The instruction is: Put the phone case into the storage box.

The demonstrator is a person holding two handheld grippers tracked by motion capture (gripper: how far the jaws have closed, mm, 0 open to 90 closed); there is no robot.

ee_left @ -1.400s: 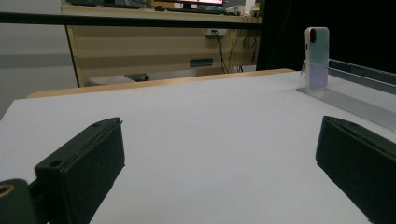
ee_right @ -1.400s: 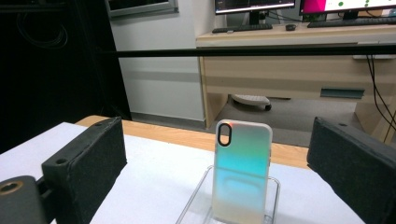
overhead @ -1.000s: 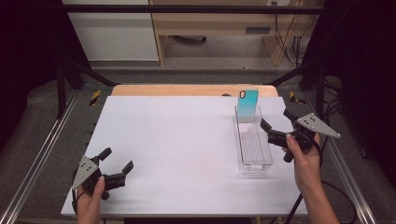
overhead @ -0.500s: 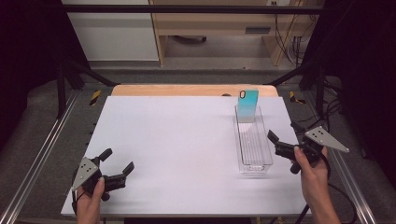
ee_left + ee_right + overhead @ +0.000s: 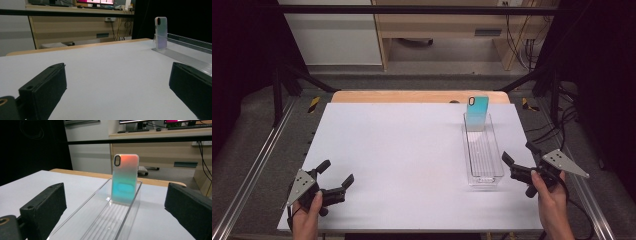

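Observation:
An iridescent phone case (image 5: pixel 477 111) (image 5: pixel 124 178) (image 5: pixel 160 33) stands upright at the far end of a long clear plastic tray (image 5: pixel 482 152) (image 5: pixel 110 220) on the right side of the white table. My right gripper (image 5: pixel 518 157) (image 5: pixel 115 207) is open, near the tray's near right corner, with nothing between its jaws. At the table's near left corner my left gripper (image 5: pixel 335 173) (image 5: pixel 117 85) rests open and empty, far from the tray (image 5: pixel 185 58).
The white tabletop (image 5: pixel 402 150) has a wooden strip (image 5: pixel 412 96) along its far edge. Metal rails (image 5: pixel 257 165) run along both sides. A wooden desk (image 5: pixel 447 30) and cables stand beyond the table.
My right gripper has drawn back from beside the tray's middle toward the near right edge of the table. The left gripper has hardly moved.

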